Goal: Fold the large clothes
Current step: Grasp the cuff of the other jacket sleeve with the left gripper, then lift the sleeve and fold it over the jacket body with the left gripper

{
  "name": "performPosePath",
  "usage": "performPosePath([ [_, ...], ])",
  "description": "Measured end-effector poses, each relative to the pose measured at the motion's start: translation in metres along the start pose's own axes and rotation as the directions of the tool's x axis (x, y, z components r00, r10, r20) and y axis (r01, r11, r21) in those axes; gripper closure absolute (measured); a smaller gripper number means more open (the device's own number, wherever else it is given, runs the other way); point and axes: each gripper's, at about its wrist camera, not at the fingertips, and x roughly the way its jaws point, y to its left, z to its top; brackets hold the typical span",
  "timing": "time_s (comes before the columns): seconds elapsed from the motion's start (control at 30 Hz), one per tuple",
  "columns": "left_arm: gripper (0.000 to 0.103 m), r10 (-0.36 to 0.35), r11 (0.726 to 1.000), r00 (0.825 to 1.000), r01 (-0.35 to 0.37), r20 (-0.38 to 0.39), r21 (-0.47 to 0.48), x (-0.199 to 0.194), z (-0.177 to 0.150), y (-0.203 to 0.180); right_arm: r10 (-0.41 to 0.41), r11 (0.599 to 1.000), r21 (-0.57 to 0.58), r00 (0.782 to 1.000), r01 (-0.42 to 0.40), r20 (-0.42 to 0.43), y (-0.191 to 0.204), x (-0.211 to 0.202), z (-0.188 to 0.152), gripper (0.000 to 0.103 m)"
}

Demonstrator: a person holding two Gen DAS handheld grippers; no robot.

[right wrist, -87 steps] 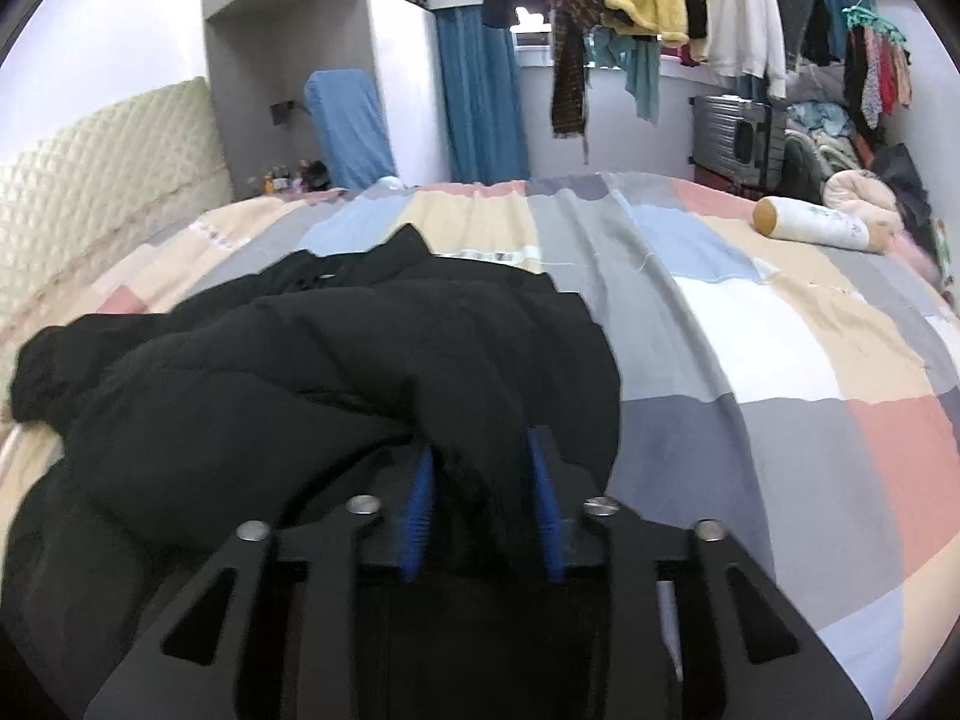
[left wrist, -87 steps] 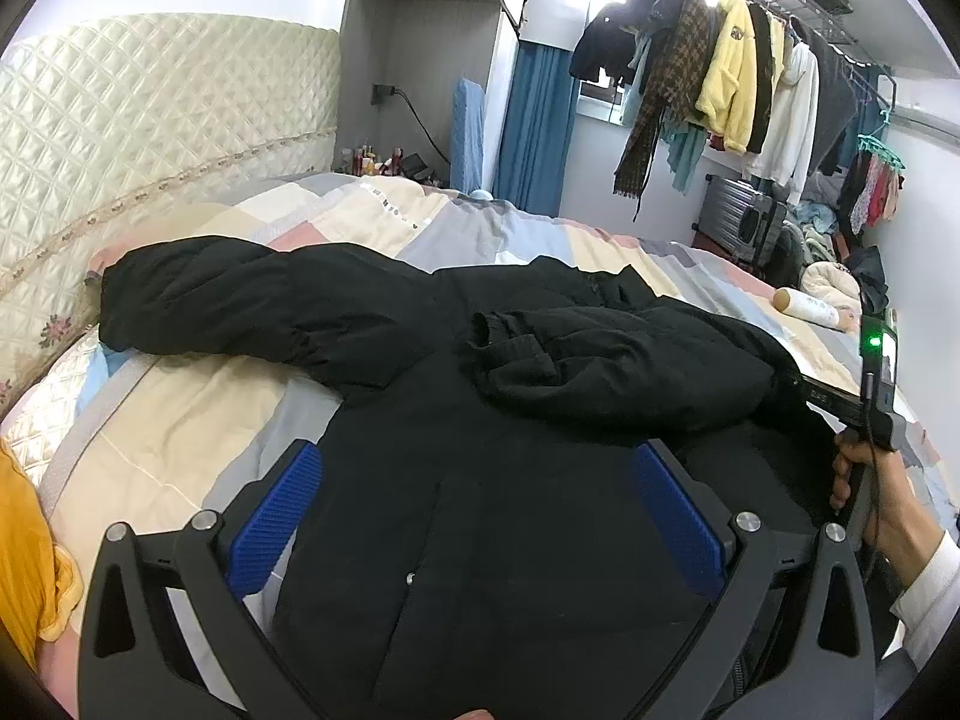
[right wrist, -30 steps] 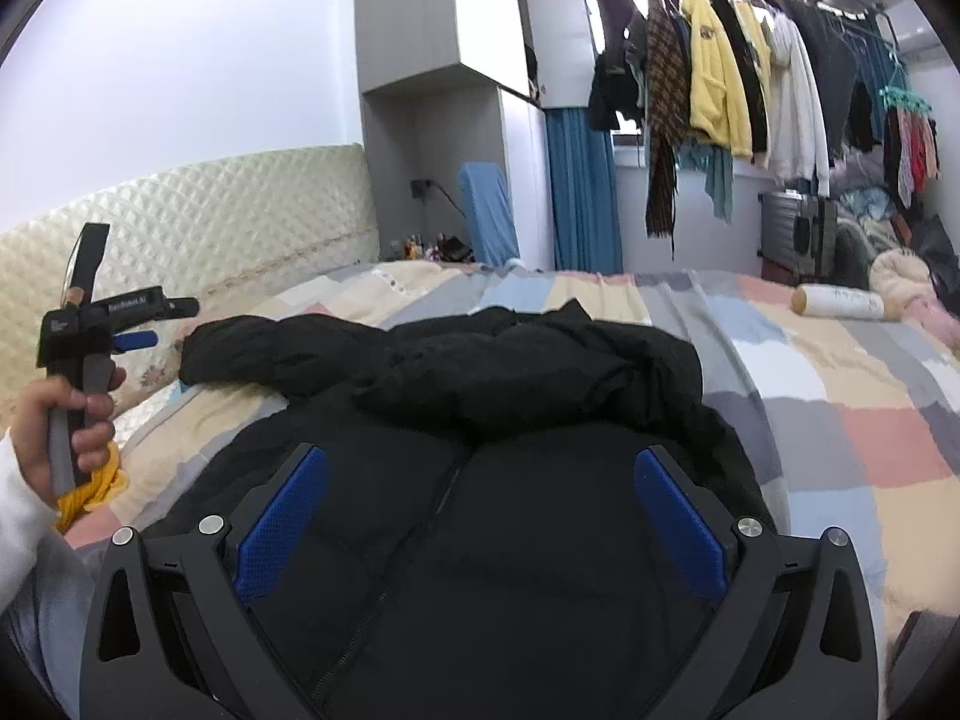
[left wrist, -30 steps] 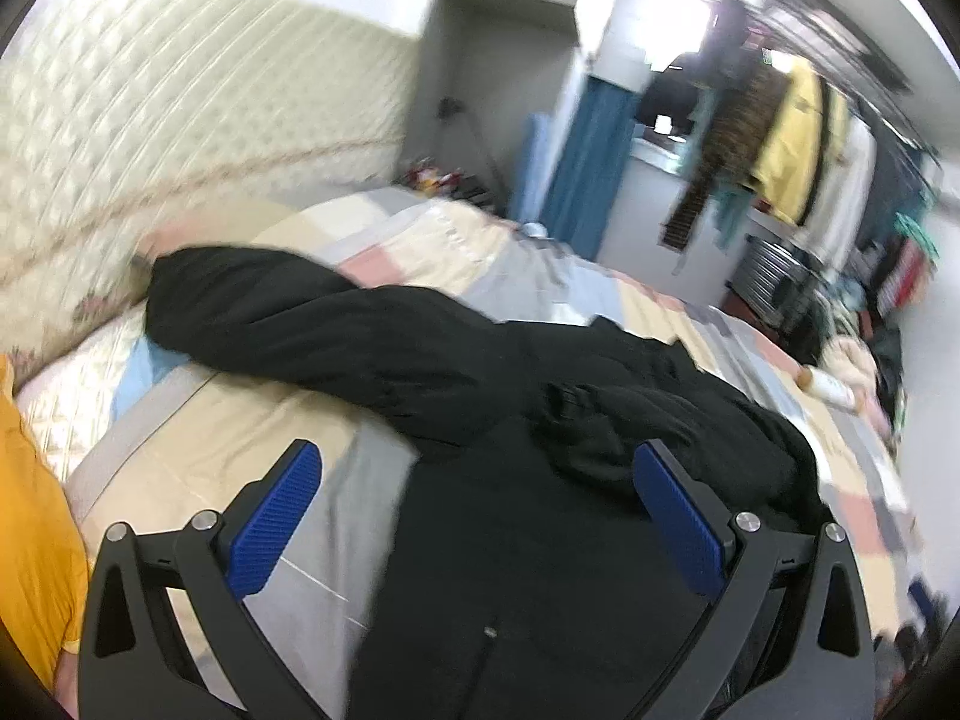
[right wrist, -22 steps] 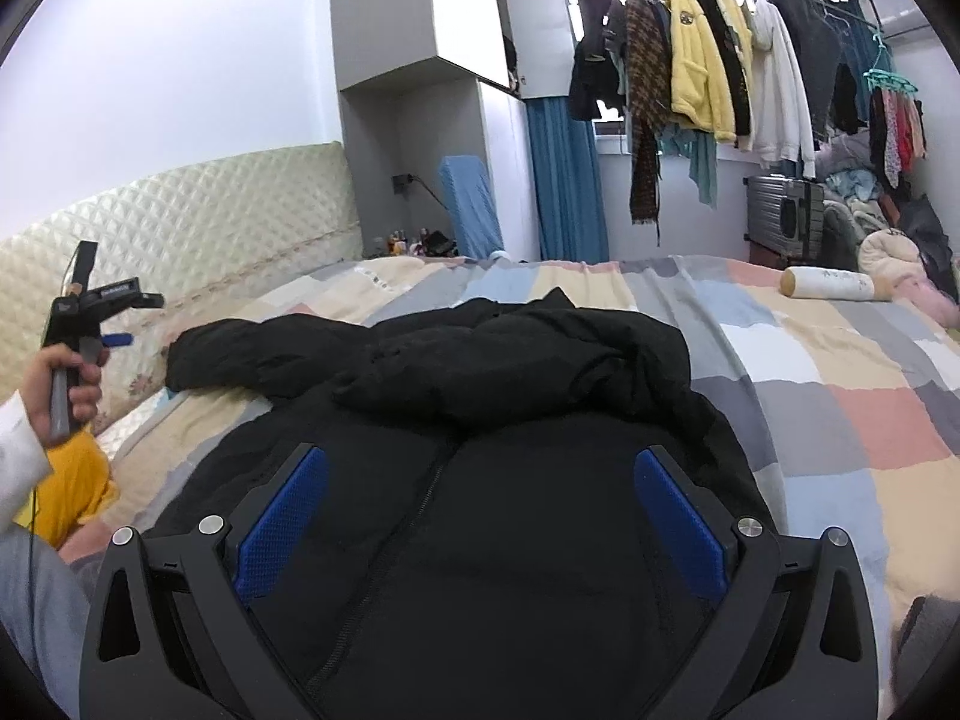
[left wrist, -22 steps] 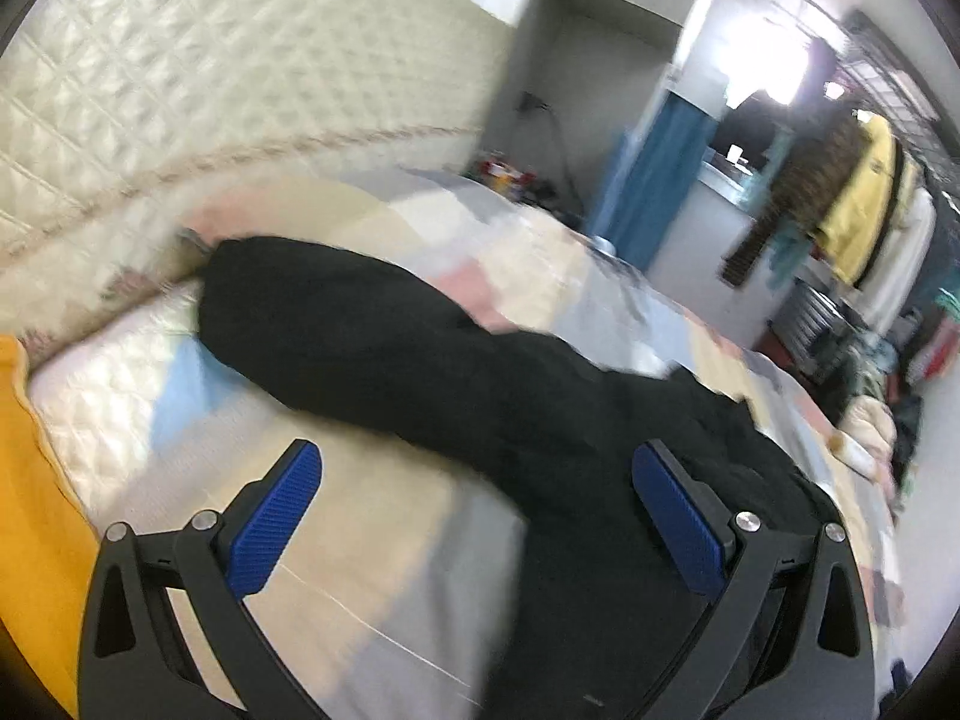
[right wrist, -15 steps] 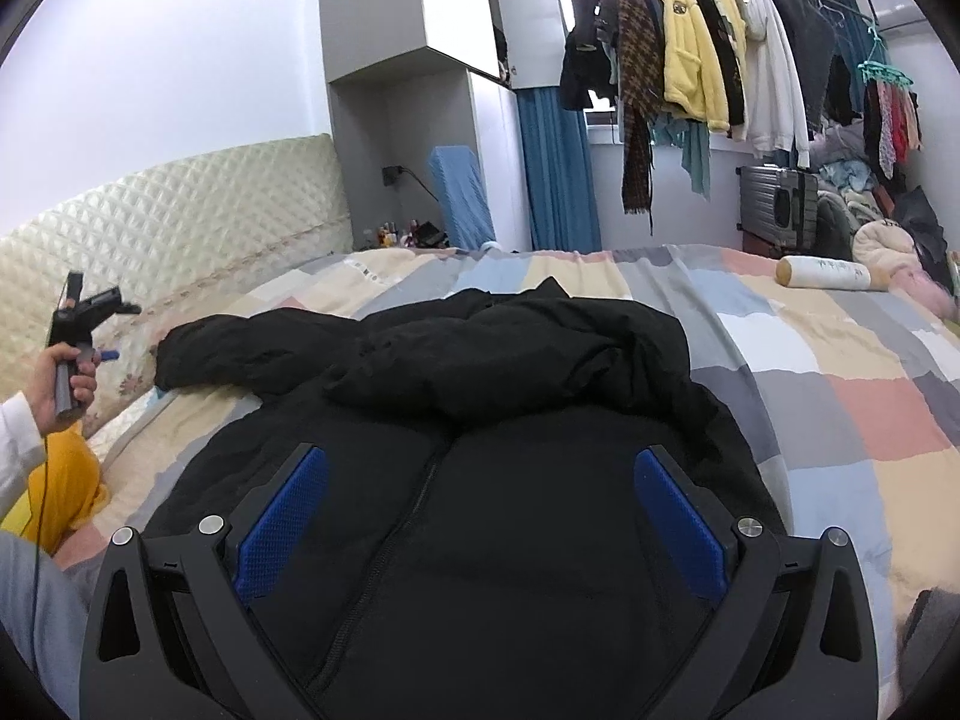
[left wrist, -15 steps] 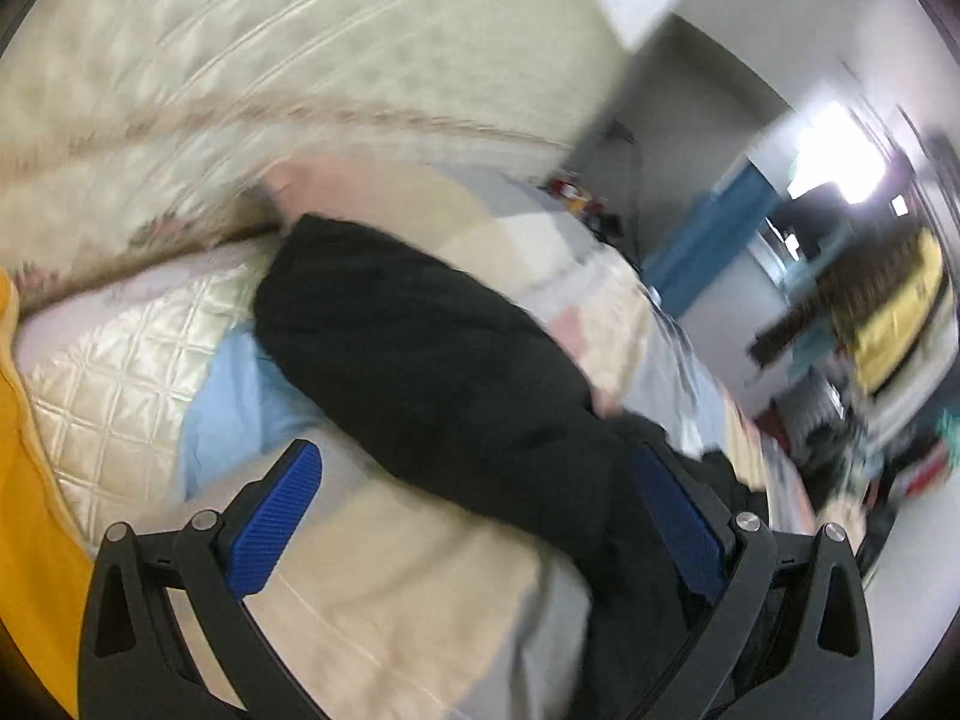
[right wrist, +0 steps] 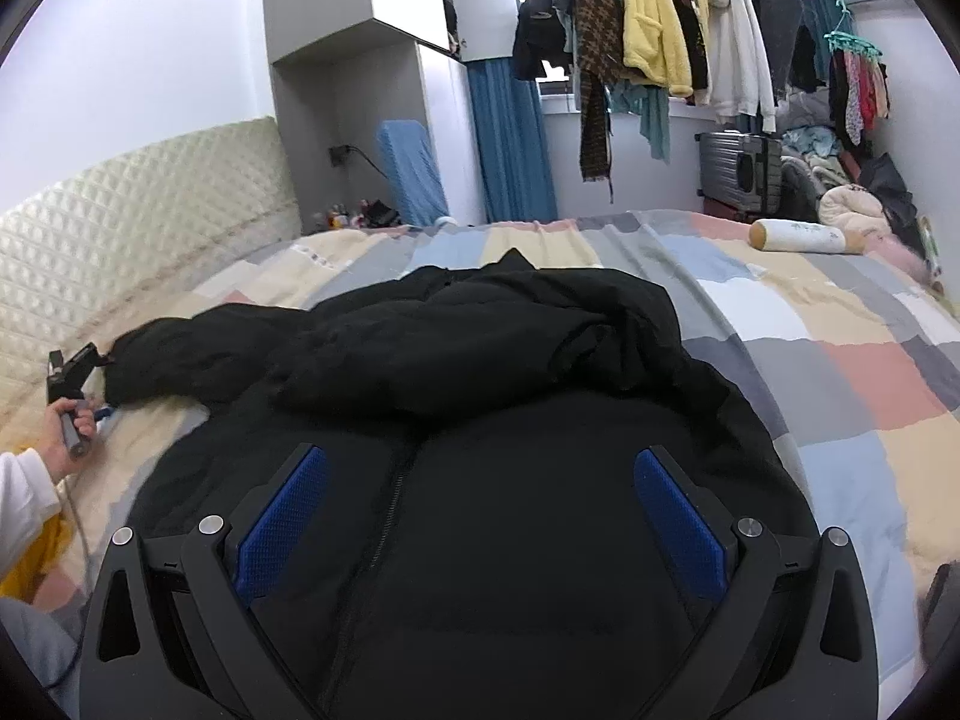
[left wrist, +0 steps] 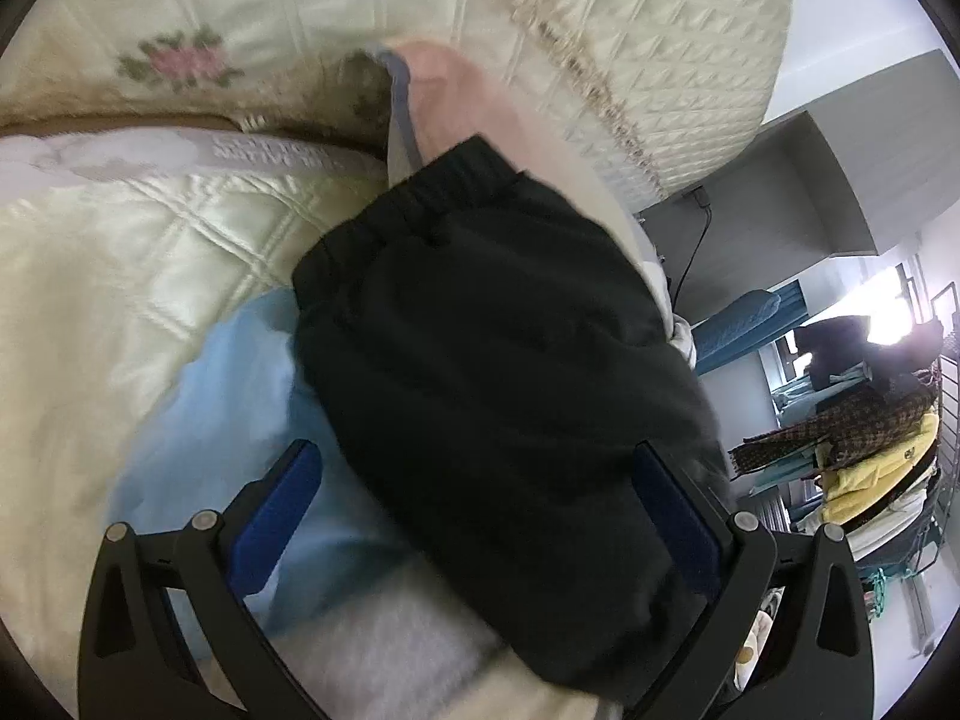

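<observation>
A black padded jacket (right wrist: 480,420) lies front up on the patchwork bedspread (right wrist: 840,360), zip down its middle, one sleeve folded across the chest. Its other sleeve (left wrist: 510,390) stretches toward the headboard, elastic cuff (left wrist: 408,204) at the end. My left gripper (left wrist: 480,498) is open, its blue pads on either side of this sleeve just behind the cuff. From the right wrist view the left gripper (right wrist: 72,372) appears small in a hand beside the sleeve end. My right gripper (right wrist: 480,516) hovers open over the jacket's lower front, holding nothing.
A cream quilted headboard (left wrist: 600,30) and quilted pillows (left wrist: 120,228) lie close behind the cuff. A yellow cloth (right wrist: 30,558) sits at the bed's left edge. A cylindrical bolster (right wrist: 798,237) lies far right. Hanging clothes (right wrist: 660,18) and a suitcase (right wrist: 744,171) stand beyond the bed.
My left gripper has swung left and moved close to the outstretched sleeve's cuff, still open. My right gripper let go of the jacket, opened, and pulled back over its lower front.
</observation>
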Motion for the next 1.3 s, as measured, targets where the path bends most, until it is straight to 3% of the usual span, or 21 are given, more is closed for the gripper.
performPosePath([
  [0.2,0.008,-0.064,0.998,0.998,0.064,-0.003,-0.009,0.025,0.004,-0.007,-0.032,0.999,0.001,0.999,0.032,-0.024,-0.001,0.014,0.000,0.000],
  [0.27,0.020,-0.062,0.998,0.998,0.062,0.000,0.002,0.028,0.005,-0.011,-0.034,0.999,0.002,0.999,0.034,-0.027,-0.002,0.014,0.001,0.000],
  [0.33,0.045,-0.086,0.996,0.996,0.086,0.017,-0.013,0.023,0.006,-0.014,-0.036,0.999,0.004,0.999,0.036,-0.029,-0.002,0.014,0.001,0.000],
  [0.43,0.077,-0.099,0.994,0.989,0.102,0.108,-0.026,-0.007,0.010,-0.018,-0.038,0.999,0.011,0.999,0.038,-0.024,-0.004,0.010,0.002,0.000],
  [0.6,0.099,-0.037,0.999,0.969,0.043,0.243,-0.022,-0.066,0.017,-0.036,-0.021,1.000,0.015,1.000,0.021,-0.008,-0.007,-0.002,0.003,0.000],
  [0.8,0.102,-0.001,0.998,0.943,-0.022,0.333,0.065,-0.133,0.010,-0.085,0.012,1.000,-0.003,1.000,-0.012,0.004,-0.012,-0.019,0.003,0.000],
  [1.0,0.103,0.008,0.965,0.926,-0.105,0.376,0.238,-0.176,-0.012,-0.153,0.024,1.000,-0.001,0.998,-0.024,0.053,-0.021,-0.040,0.006,0.000],
  [1.1,0.102,-0.004,0.938,0.925,-0.128,0.380,0.322,-0.189,-0.022,-0.190,0.018,1.000,0.003,0.997,-0.018,0.073,-0.027,-0.050,0.007,0.000],
  [1.3,0.102,-0.047,0.827,0.913,-0.192,0.405,0.529,-0.209,-0.062,-0.280,0.018,1.000,0.001,0.994,-0.018,0.110,-0.037,-0.064,0.008,0.000],
])
